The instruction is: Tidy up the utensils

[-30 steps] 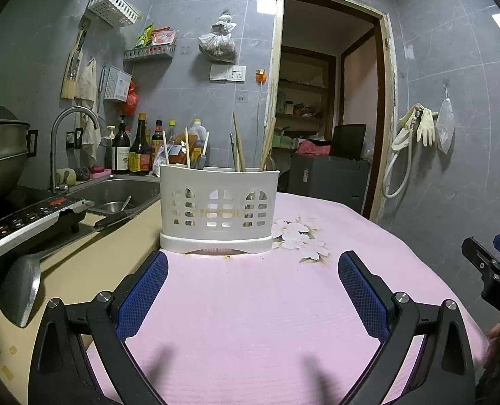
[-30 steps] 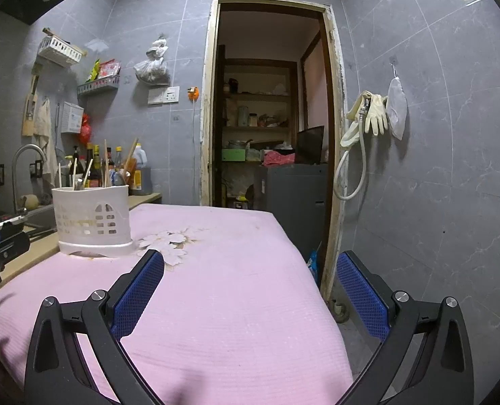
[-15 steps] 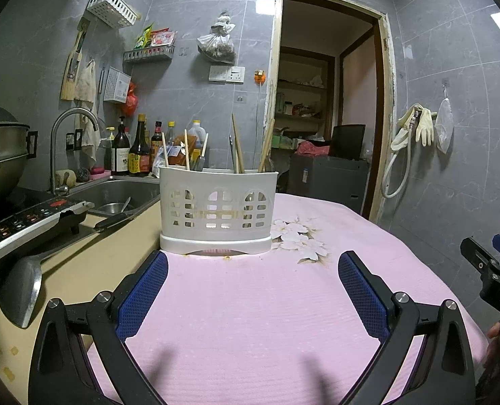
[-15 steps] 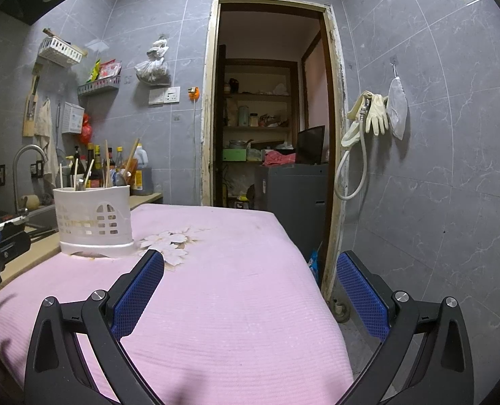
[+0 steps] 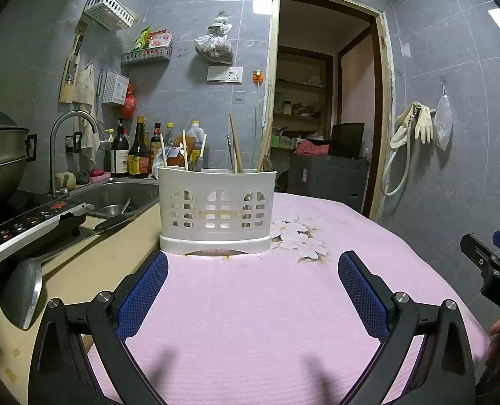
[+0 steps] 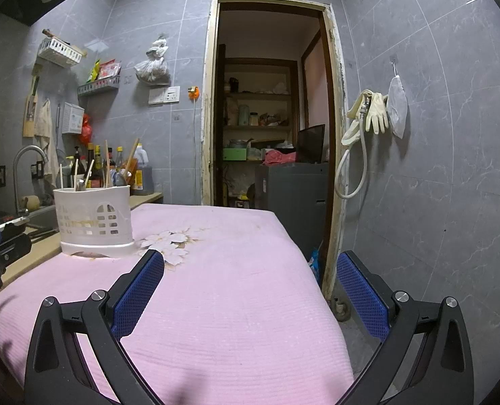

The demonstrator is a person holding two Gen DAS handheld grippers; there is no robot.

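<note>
A white slotted utensil holder [image 5: 216, 209] stands on the pink cloth [image 5: 250, 303], with several chopsticks [image 5: 234, 145] and other utensils upright inside. My left gripper [image 5: 252, 266] is open, hovering over the cloth just in front of the holder, nothing between its blue pads. In the right wrist view the same holder [image 6: 93, 219] sits far left. My right gripper [image 6: 250, 266] is open and empty above the cloth's right part [image 6: 216, 303], facing the doorway. The right gripper's tip [image 5: 489, 263] shows at the left view's right edge.
A sink [image 5: 114, 199] with a tap [image 5: 64, 148] and a row of bottles [image 5: 131, 152] lies left of the holder. An induction cooker [image 5: 23, 226] and a ladle [image 5: 23, 290] rest on the beige counter. The cloth's right edge drops toward the doorway [image 6: 270, 118].
Both views have shifted only slightly; the holder appears a touch nearer and more centred. Both grippers remain open and empty.
</note>
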